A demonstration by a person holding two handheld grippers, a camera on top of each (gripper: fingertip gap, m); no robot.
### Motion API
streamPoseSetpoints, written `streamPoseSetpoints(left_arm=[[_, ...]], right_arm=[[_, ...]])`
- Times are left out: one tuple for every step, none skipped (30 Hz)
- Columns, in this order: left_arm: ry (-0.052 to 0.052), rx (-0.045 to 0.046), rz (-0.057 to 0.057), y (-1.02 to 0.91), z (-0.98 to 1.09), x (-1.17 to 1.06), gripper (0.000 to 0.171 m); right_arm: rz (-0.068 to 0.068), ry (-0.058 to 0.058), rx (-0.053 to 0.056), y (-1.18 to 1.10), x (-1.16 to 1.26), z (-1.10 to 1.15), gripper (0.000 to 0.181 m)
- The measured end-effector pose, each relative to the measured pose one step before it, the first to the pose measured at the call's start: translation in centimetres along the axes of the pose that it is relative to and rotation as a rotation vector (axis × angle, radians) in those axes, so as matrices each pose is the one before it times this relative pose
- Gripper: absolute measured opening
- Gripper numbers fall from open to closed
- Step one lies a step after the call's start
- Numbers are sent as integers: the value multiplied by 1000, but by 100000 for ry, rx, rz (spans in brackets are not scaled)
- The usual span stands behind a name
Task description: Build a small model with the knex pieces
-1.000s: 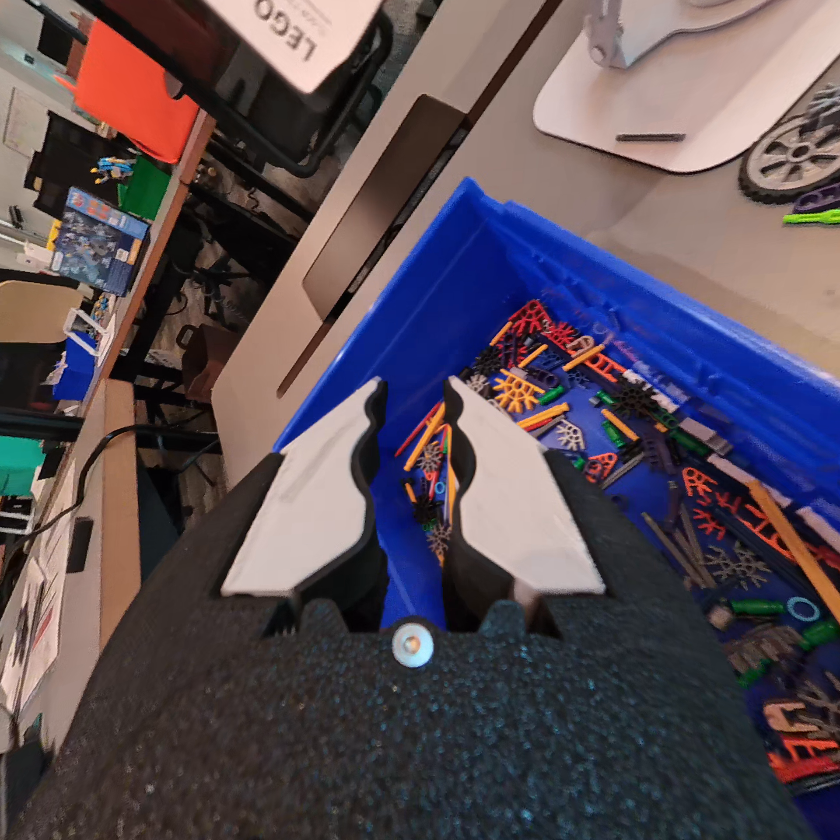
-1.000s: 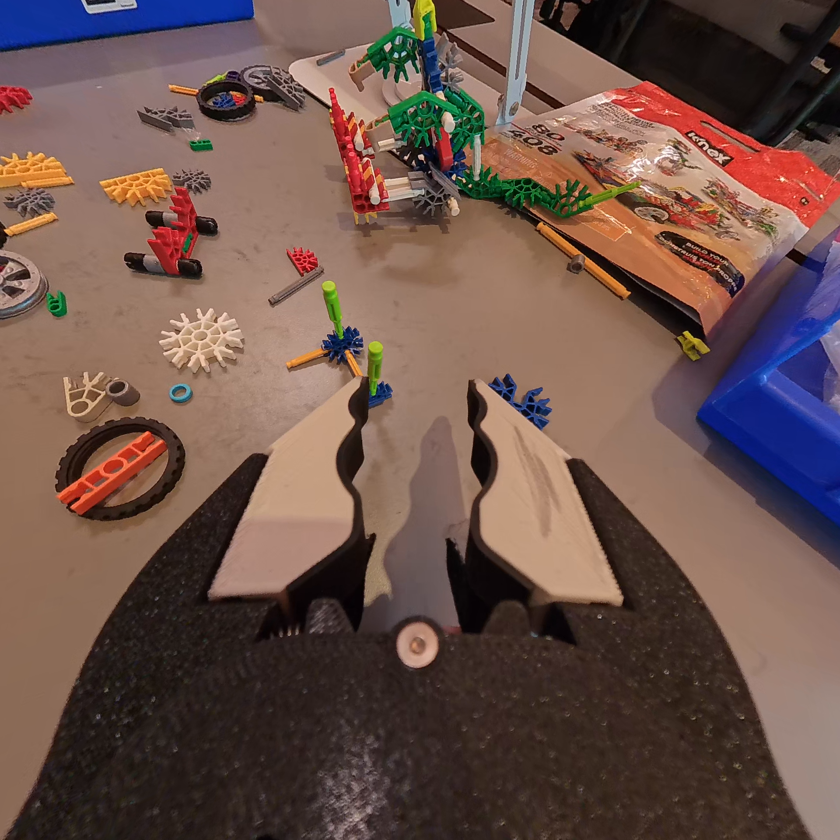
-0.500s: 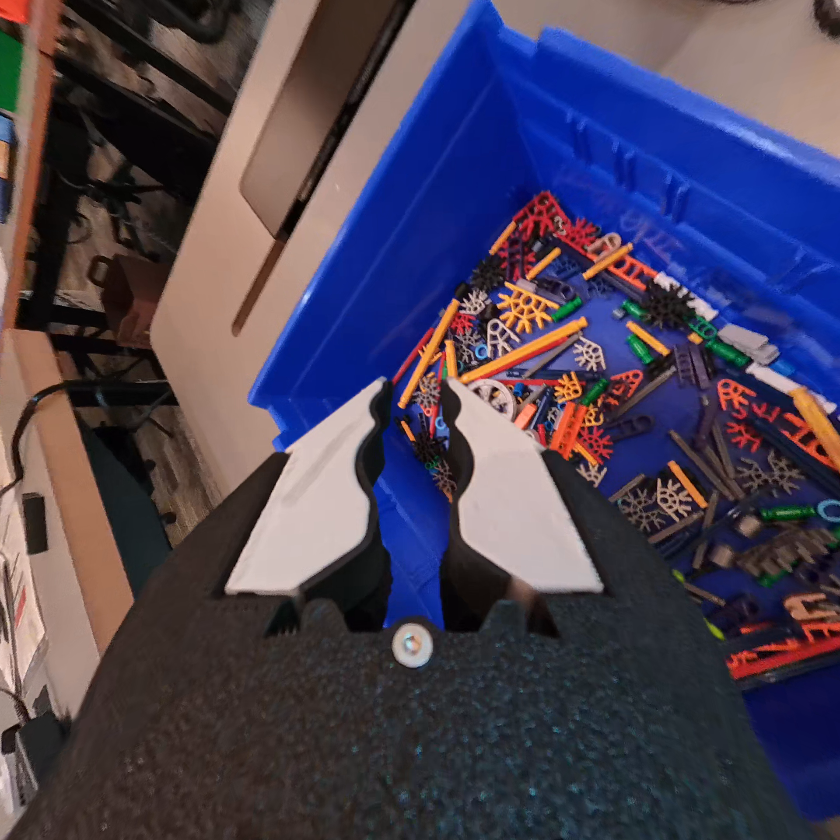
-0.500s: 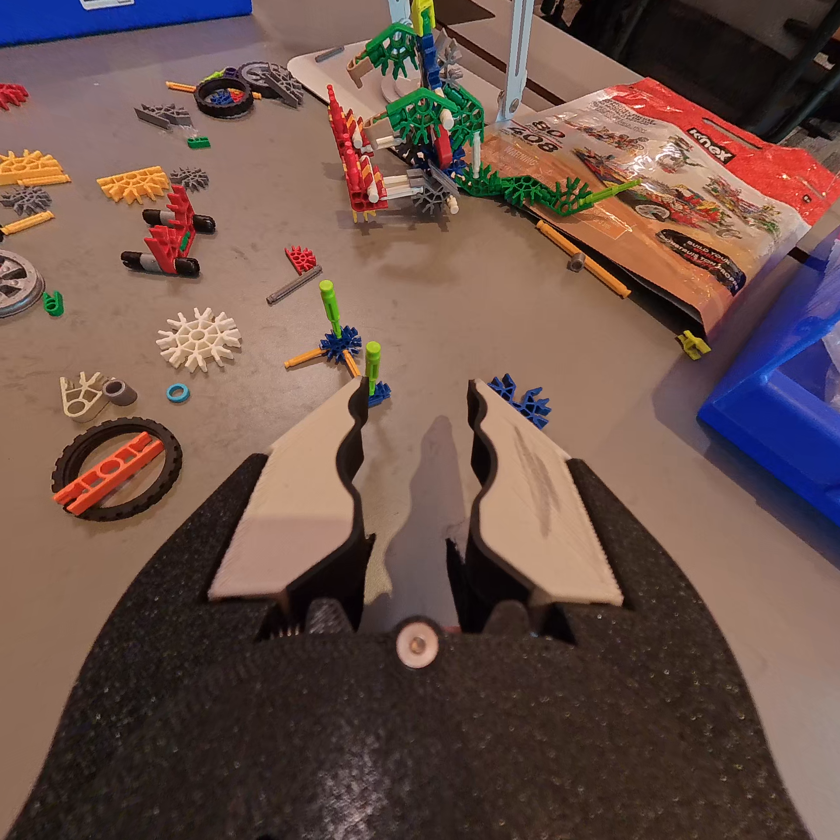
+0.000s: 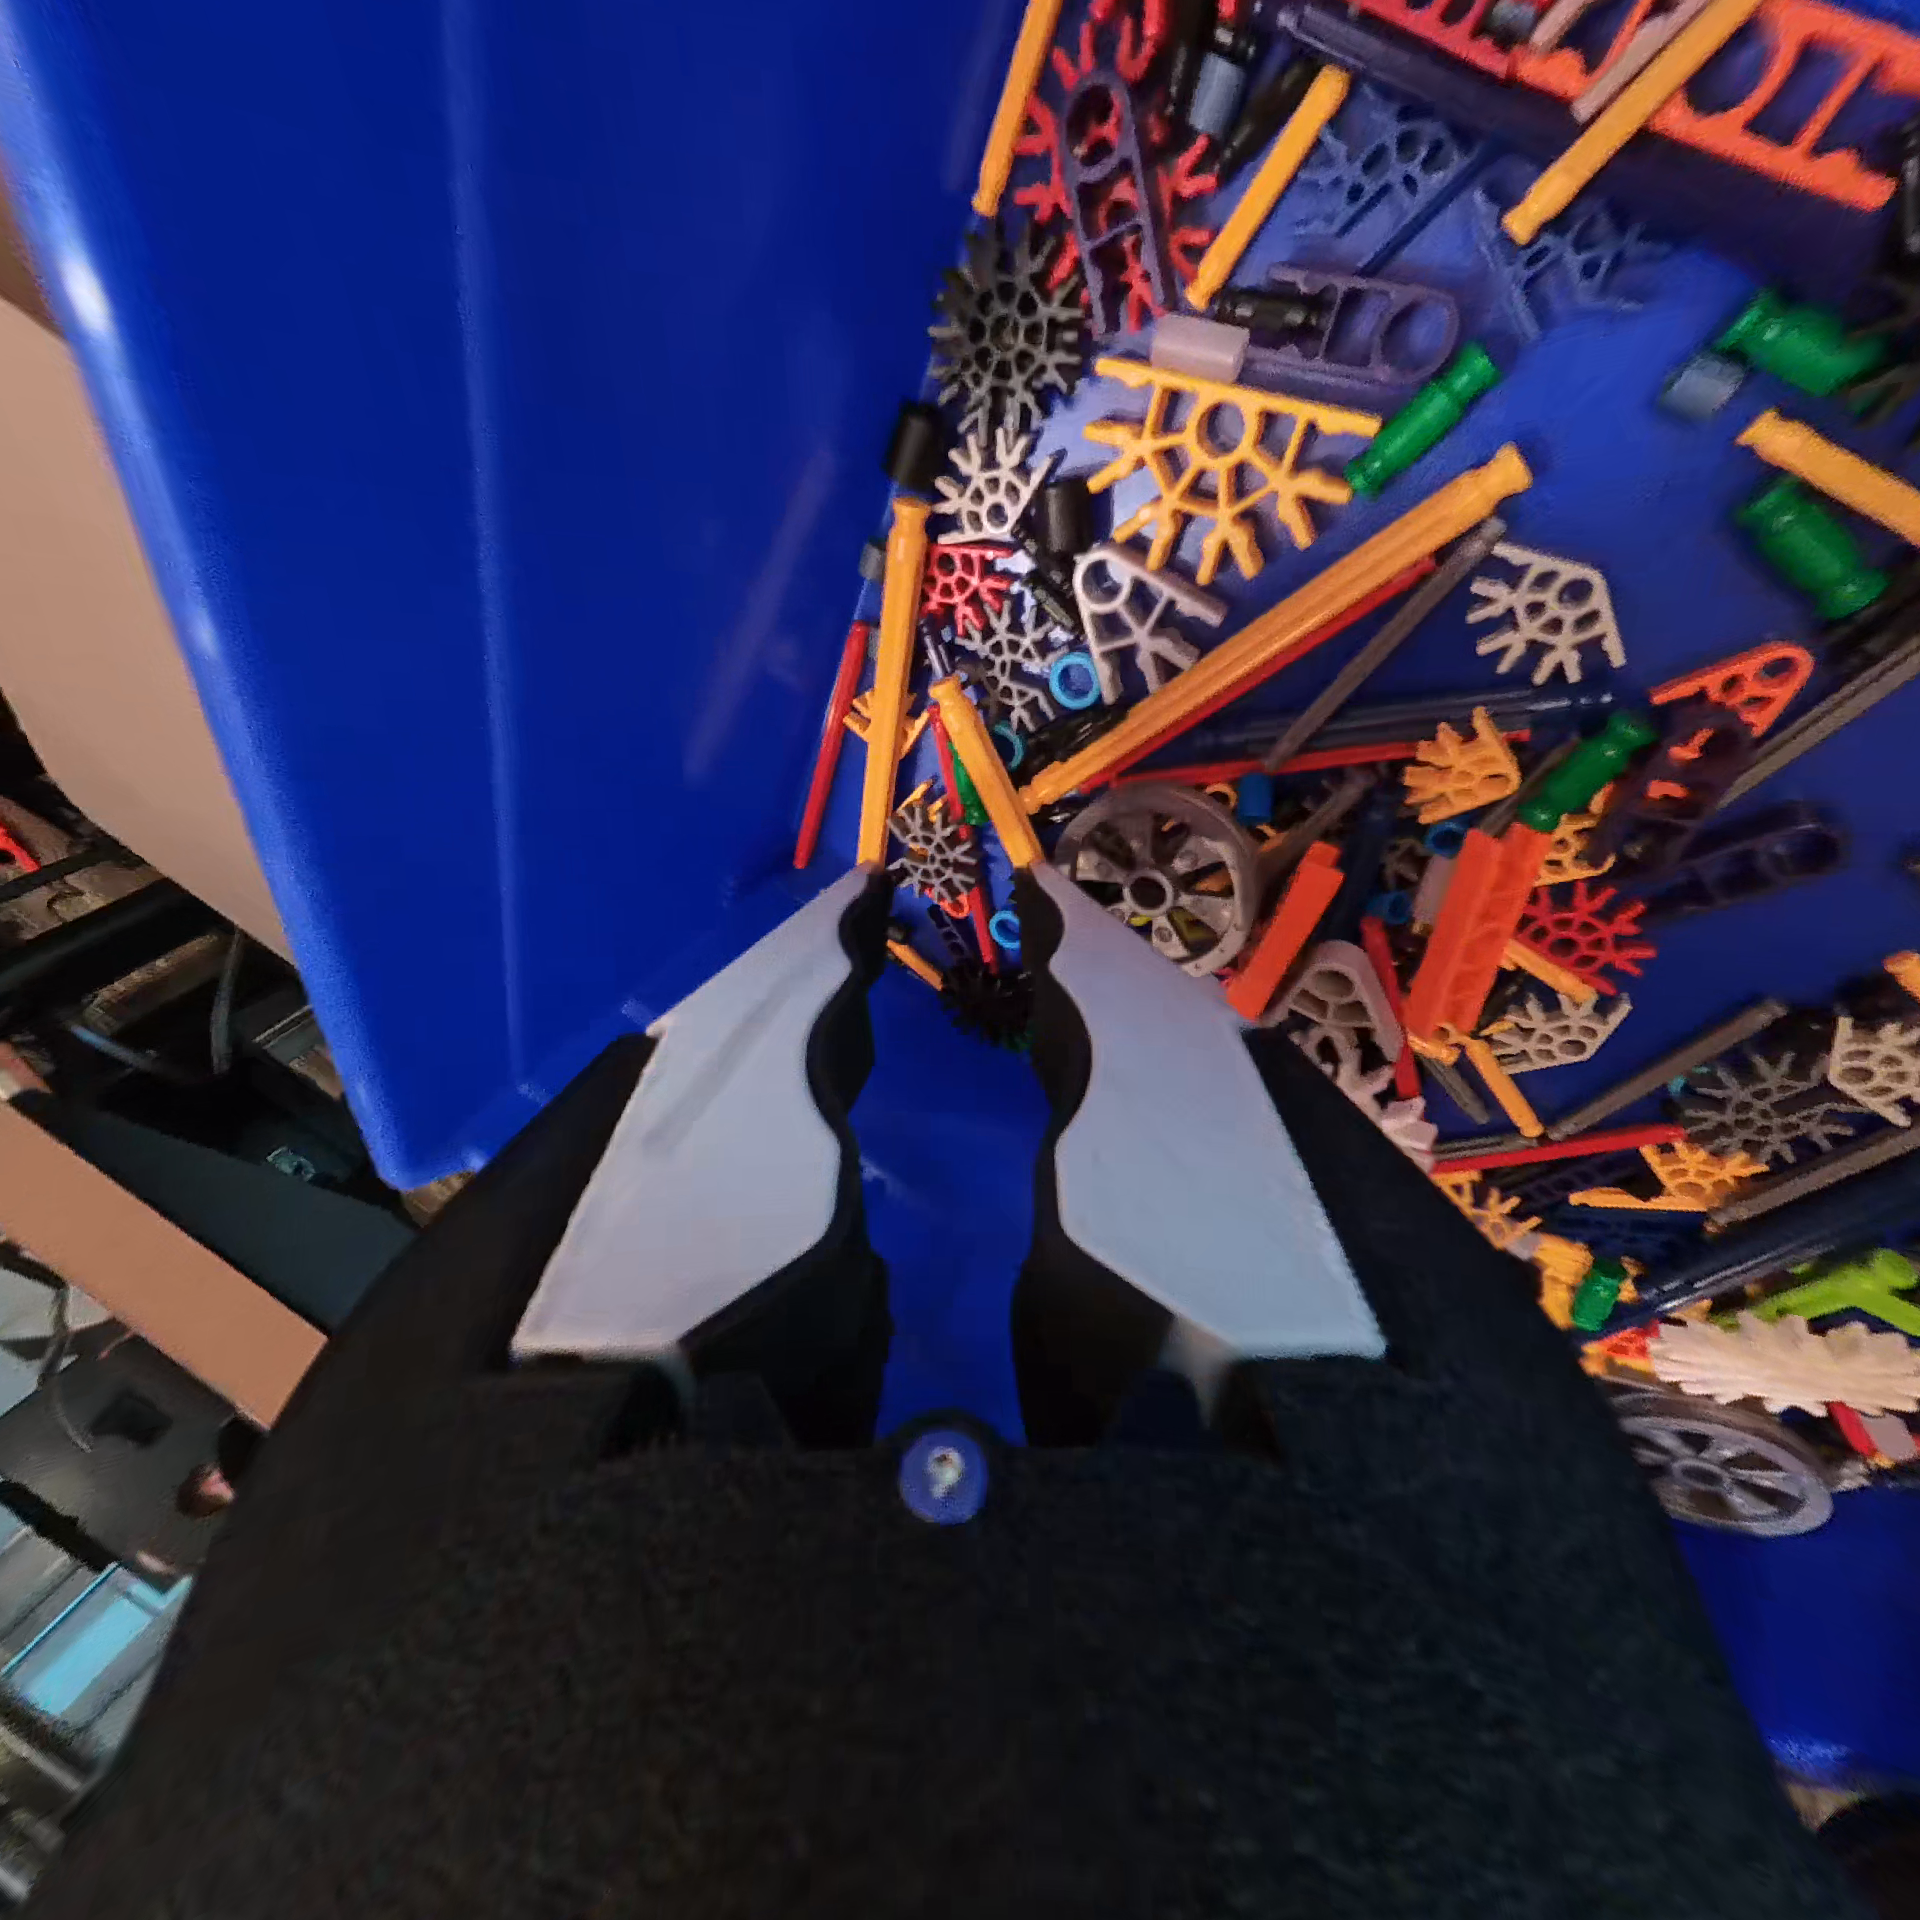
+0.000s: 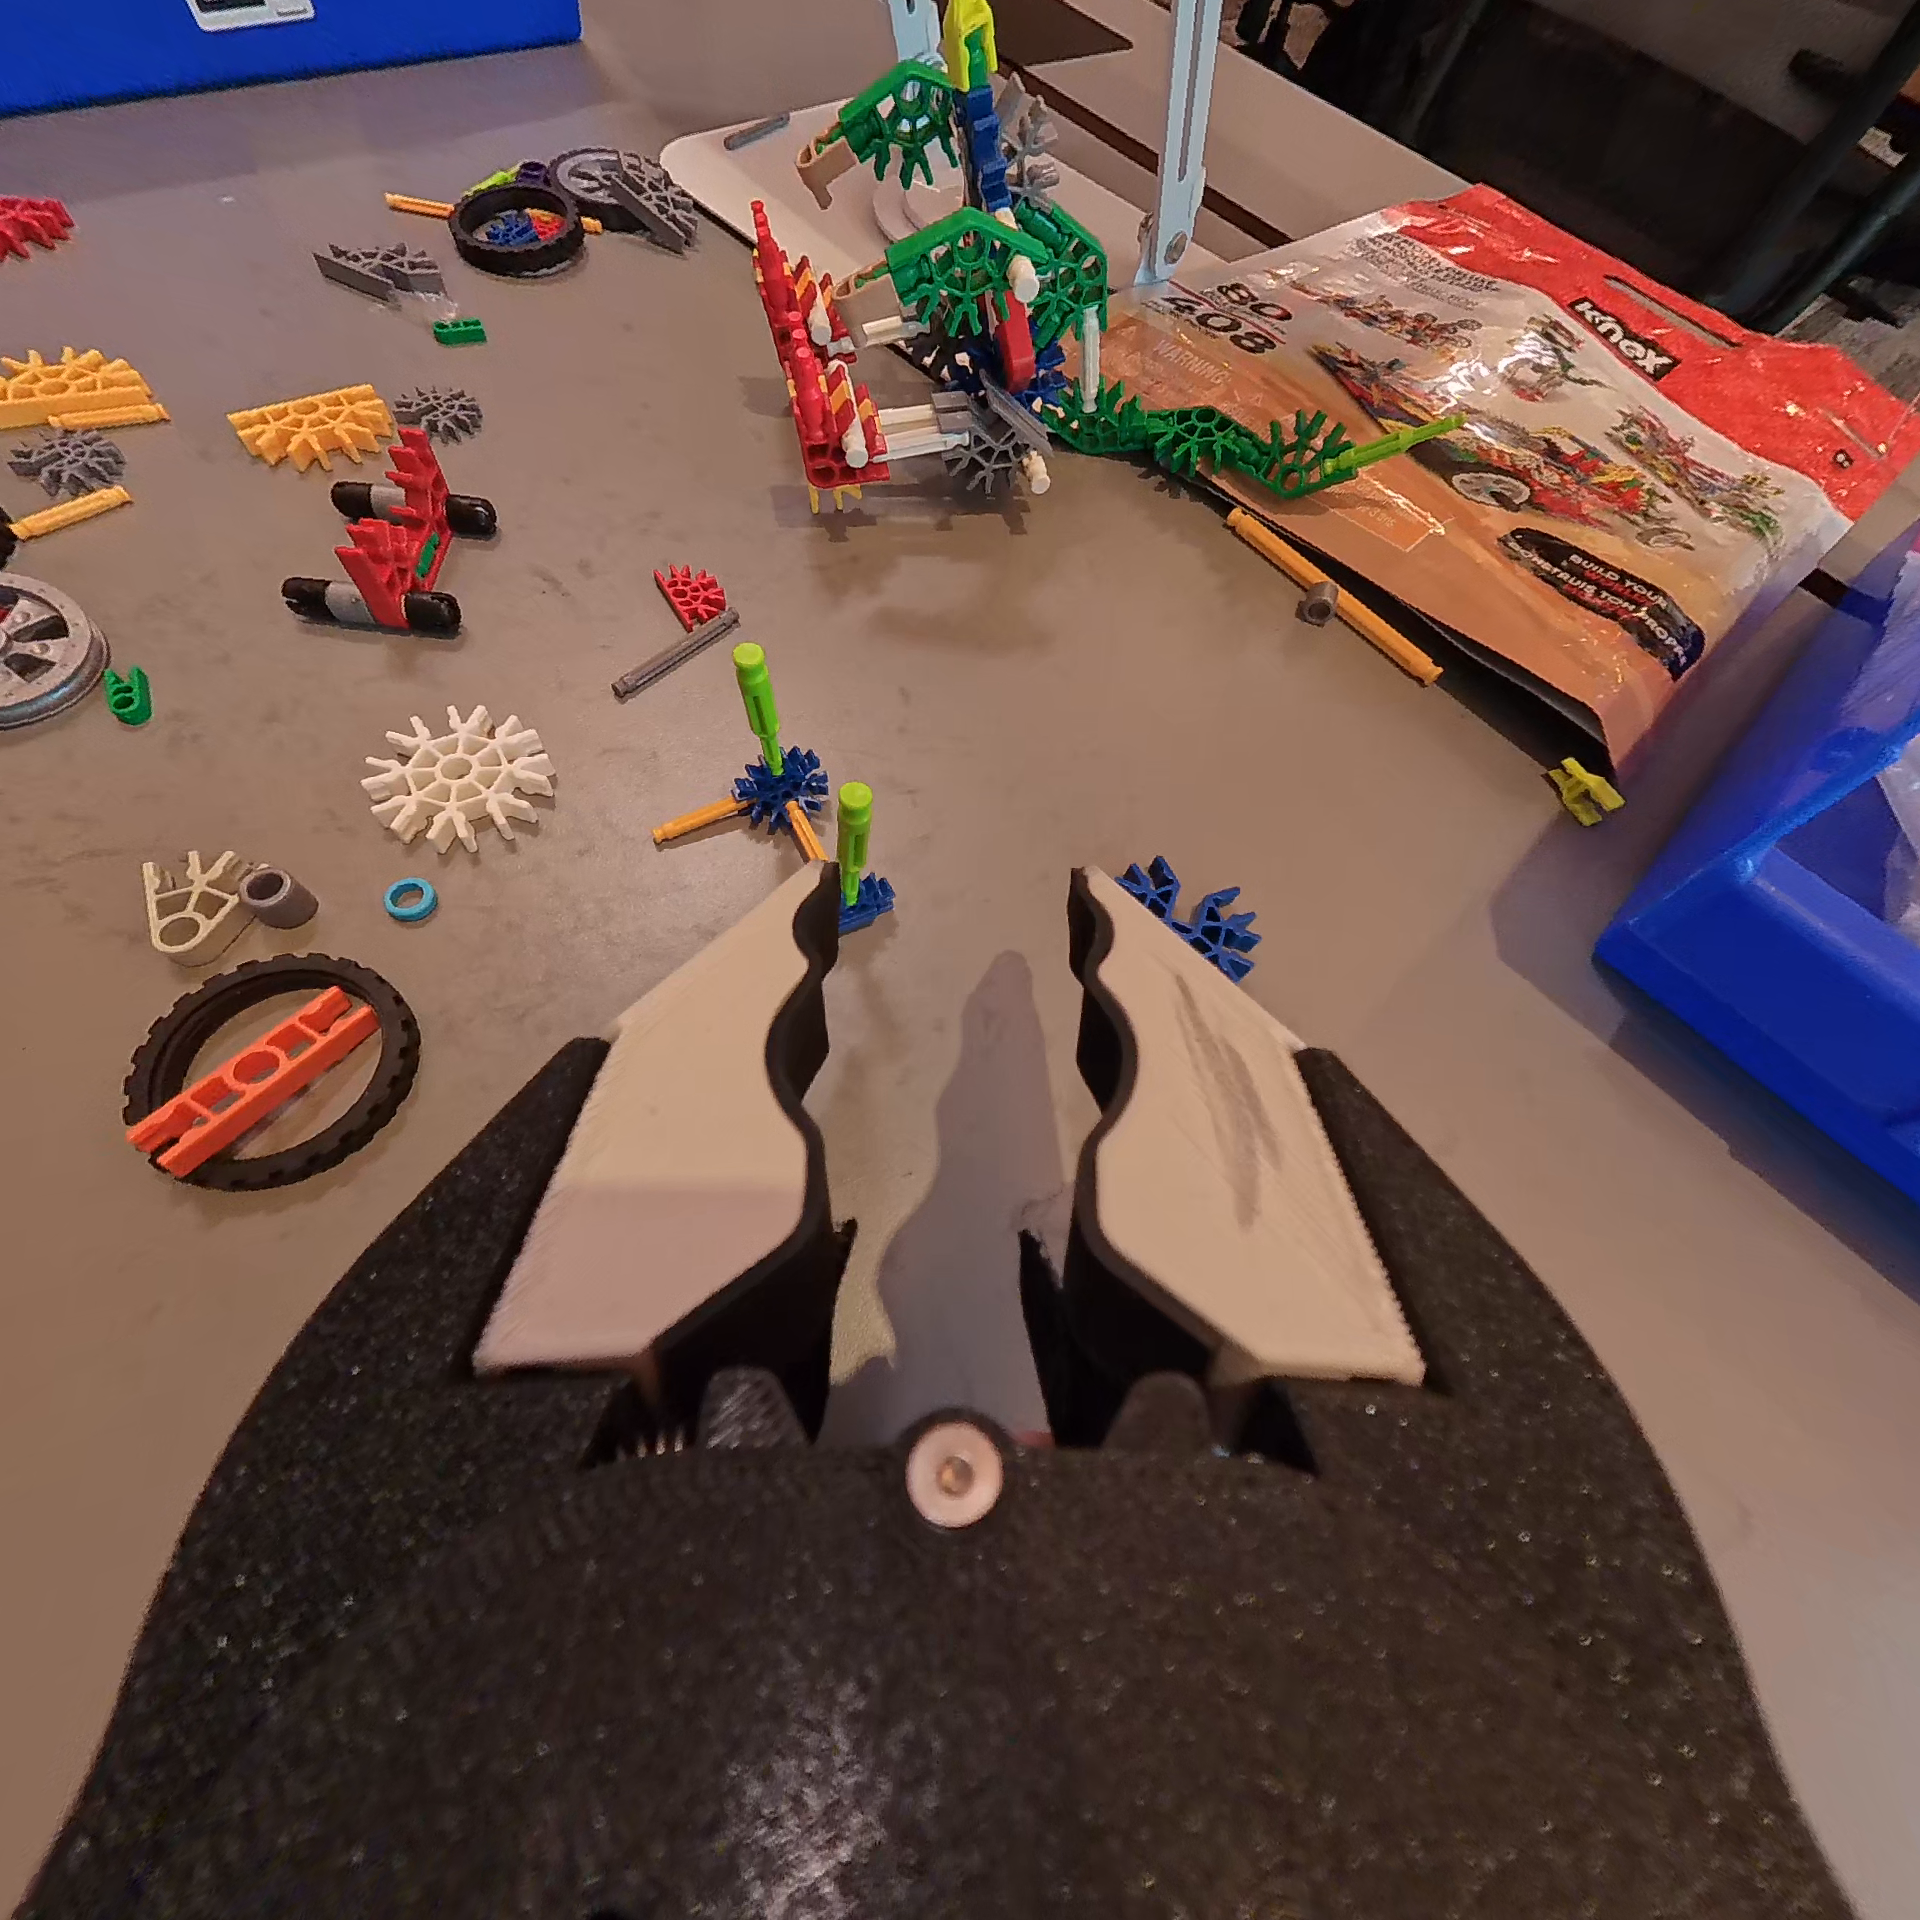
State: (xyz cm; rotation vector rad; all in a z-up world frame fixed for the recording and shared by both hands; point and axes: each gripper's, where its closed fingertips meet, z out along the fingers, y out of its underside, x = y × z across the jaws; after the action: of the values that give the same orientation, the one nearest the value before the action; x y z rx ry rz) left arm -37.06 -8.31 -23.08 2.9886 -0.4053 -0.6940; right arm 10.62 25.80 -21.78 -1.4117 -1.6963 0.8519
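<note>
My left gripper [image 5: 951, 894] is open and empty, pointing down into a blue bin [image 5: 499, 499] full of loose plastic construction pieces. Its tips hover just above a small grey snowflake connector [image 5: 933, 854], a black connector [image 5: 985, 1001] and yellow rods [image 5: 889, 686] in the bin's corner; a grey wheel hub [image 5: 1153, 878] lies just right. My right gripper [image 6: 951, 894] is open and empty, low over the grey table [image 6: 1039, 727]. A lime-green rod on a blue connector [image 6: 854, 852] stands at its left fingertip and a blue connector [image 6: 1195, 920] lies at its right fingertip.
On the table stand a green, red and blue assembled model [image 6: 935, 343], a printed red bag [image 6: 1538, 416], a white snowflake connector [image 6: 457, 777], a black tyre with an orange piece [image 6: 272, 1072] and scattered parts. Another blue bin [image 6: 1787, 956] sits at the right edge. The gap from one gripper's tips to the other's is roughly 60 cm. The black connector [image 5: 985, 1001] is about 5 cm from my left fingertips.
My left gripper has dropped forward and down into the blue bin, close to the pieces in its corner. My right gripper has stayed almost still over the table.
</note>
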Motion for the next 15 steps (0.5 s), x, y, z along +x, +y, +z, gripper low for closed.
streamPoseSetpoints(left_arm=[[1031,-1604,980,91,307,-27,23],[1340,-1308,388,79,319,3,22],[401,-1147,83,109,264,-197,16],[-476,-931,-130,119,183,-374,17],[325,-933,-554,145,185,-223,16],[986,-42,-365,44,107,-69,14],[908,758,-210,-57,-17,-61,15],[698,700,-799,-70,-108,-37,17],[-1717,198,-138,-42,-216,-293,17],[-2985,954,153,-216,-358,-410,17],[-1075,2908,-649,-557,-427,-84,18],[1248,4084,-618,-775,-400,315,19],[1402,4074,152,-798,-277,431,19],[1519,3390,488,-713,-137,490,19],[1882,2314,1113,-523,-2,556,17]], right_arm=[[66,-43,5,1,-1,0,44],[48,-29,38,1,1,-6,44],[38,-39,41,-8,2,-11,44],[29,-51,37,-5,-9,3,44],[14,-40,77,-8,3,-17,44],[36,-18,103,-8,4,-2,44],[47,-4,94,-12,-5,-16,44],[46,-18,52,-10,4,-10,44],[36,-33,10,0,3,0,44],[37,-26,4,1,4,0,44],[48,-17,3,1,4,0,44],[37,-25,-7,1,-6,-1,44],[18,-45,-19,4,2,-2,44],[18,-40,-16,6,-7,12,44],[9,-12,11,3,-3,-8,44]])
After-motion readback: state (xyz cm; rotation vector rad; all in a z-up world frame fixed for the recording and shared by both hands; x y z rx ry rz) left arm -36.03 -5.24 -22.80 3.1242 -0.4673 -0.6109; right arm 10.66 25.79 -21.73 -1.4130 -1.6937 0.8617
